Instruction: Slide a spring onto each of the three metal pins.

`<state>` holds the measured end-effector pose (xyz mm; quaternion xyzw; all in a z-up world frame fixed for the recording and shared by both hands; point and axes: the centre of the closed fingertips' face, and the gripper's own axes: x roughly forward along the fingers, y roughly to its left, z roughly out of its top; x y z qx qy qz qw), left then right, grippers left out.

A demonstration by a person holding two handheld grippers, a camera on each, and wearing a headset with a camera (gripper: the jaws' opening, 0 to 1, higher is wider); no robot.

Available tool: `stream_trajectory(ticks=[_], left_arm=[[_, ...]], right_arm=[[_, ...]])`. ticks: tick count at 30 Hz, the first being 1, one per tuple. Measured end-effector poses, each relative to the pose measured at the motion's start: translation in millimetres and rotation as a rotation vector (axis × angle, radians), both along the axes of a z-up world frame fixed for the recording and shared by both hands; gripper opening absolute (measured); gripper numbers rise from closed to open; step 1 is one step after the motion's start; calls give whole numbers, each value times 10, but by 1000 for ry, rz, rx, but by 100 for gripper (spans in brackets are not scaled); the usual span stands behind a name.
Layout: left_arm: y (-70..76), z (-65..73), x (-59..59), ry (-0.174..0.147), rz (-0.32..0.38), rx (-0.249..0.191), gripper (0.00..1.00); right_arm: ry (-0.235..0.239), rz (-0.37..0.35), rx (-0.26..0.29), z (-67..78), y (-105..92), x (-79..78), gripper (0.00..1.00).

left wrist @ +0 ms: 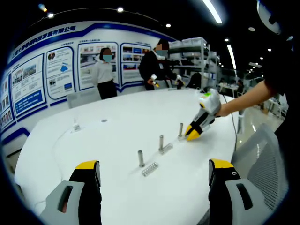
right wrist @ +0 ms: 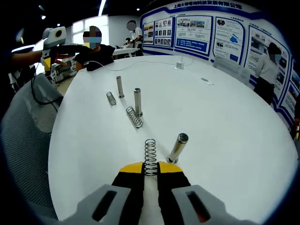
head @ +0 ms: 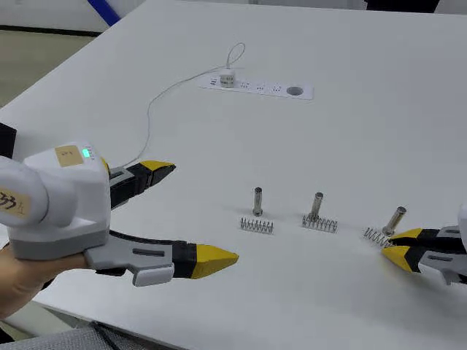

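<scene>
Three metal pins stand in a row on the white table: left pin [head: 257, 200], middle pin [head: 317, 205], right pin [head: 396, 219], which leans. A spring lies in front of each: left spring [head: 257, 226], middle spring [head: 319, 224], right spring [head: 374, 235]. My right gripper [head: 398, 245] is low at the right, and its yellow tips are shut on the near end of the right spring [right wrist: 150, 157] beside the right pin [right wrist: 177, 147]. To the left of the pins, my left gripper [head: 195, 213] hangs above the table, wide open and holding nothing.
A white power strip [head: 259, 87] with a plugged-in adapter and a looping cable [head: 149, 117] lies at the back of the table [head: 365, 146]. The table's near edge runs just below the grippers. A mesh chair [right wrist: 28, 122] and several standing people are beyond the table.
</scene>
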<state>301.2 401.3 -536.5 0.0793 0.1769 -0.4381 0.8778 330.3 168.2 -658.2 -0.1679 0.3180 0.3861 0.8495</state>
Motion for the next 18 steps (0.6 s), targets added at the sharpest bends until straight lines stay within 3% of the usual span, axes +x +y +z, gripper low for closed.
stream_trajectory(ticks=[8, 11, 14, 18], left_arm=[[-19, -16, -12, 14, 2, -5, 95], [-85, 0, -17, 10, -12, 0, 95], [-142, -2, -21, 5, -30, 21, 93], [-228, 12, -47, -5, -54, 16, 92]], right_arm=[[-36, 30, 25, 305, 98, -79, 10], [-63, 70, 35, 481, 187, -114, 10], [-76, 119, 13, 571, 245, -173, 10], [-90, 155, 18, 706, 330, -261, 10]])
